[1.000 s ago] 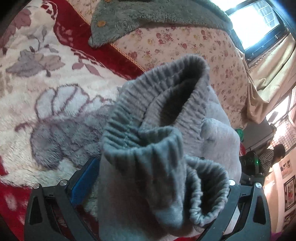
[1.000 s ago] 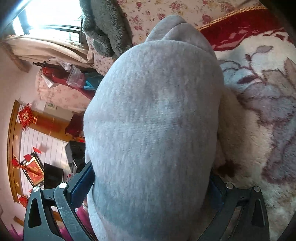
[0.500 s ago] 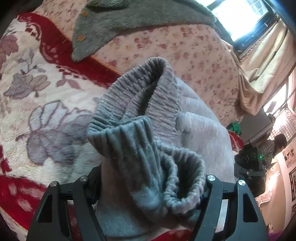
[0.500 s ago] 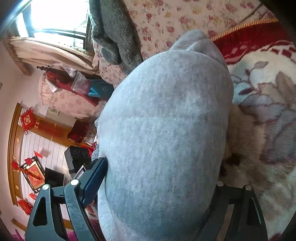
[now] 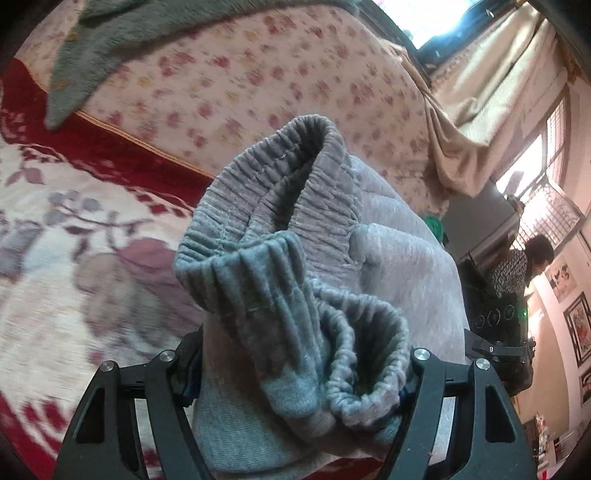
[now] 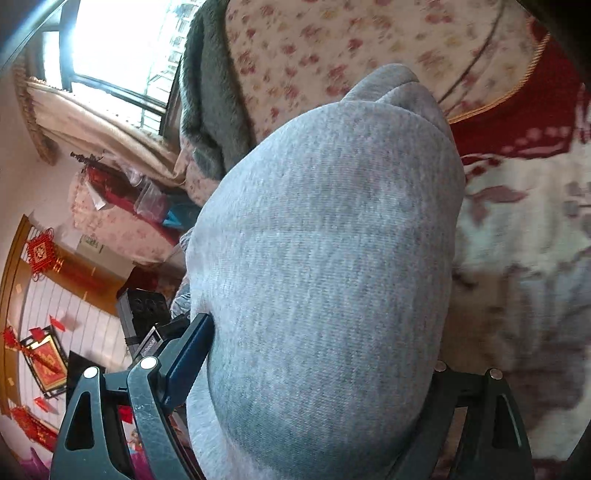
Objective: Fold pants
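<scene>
Above the bed (image 5: 55,295), both tongs pinch the folded grey pants (image 5: 295,295): left tongs (image 5: 299,373) at waistband end, right tongs (image 6: 321,373) around the bulky fold. Soft, light, floppy; best gripped through the thick layers.

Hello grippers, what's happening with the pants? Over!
Left gripper and right gripper both clamped on the bundled grey knit pants, over the floral blanket. Nothing blocking.

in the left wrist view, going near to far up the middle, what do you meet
left gripper clamped on the grey pants → small ribbed cuff → wide ribbed waistband → red blanket border → floral cover → grey-green fleece garment
</scene>
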Tool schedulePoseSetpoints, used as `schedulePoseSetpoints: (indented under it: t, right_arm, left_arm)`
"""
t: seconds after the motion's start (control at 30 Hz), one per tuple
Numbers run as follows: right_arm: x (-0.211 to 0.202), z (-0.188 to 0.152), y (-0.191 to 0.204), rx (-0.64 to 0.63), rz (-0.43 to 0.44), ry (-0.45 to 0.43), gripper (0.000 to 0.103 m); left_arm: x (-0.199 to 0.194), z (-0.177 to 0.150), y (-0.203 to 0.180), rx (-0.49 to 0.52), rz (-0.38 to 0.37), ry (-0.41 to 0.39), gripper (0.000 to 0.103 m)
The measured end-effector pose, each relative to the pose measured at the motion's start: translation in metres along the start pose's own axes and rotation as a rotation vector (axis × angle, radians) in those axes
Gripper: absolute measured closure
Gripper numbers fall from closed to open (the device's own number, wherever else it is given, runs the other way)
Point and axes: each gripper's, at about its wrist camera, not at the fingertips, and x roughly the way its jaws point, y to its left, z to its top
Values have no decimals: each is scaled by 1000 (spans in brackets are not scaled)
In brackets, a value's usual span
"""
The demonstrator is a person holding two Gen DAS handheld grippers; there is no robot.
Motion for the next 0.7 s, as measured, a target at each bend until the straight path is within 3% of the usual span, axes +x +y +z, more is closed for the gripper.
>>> schedulePoseSetpoints:
  t: [0.27, 0.37, 0.47, 0.53, 0.7]
  right_arm:
    - [-35, -2, -59, 21, -78, 17, 11]
    - [-40, -11, -92, 53, -99, 23, 9]
    - [-47, -15, -92, 9, -172, -5, 0]
    - [-50, -14, -87, 1, -194, -9, 0]
    - [-61, -18, -62, -87, -351, -51, 0]
  left_arm:
    - [61, -35, -31, 19, 30, 109, 29]
    - [66, -43, -38, 80, 69, 91, 29]
    - [64, -43, -37, 86, 61, 107, 24]
    - [59, -46, -34, 105, 75, 102, 19]
    - [40, -52, -38, 174, 146, 44, 17]
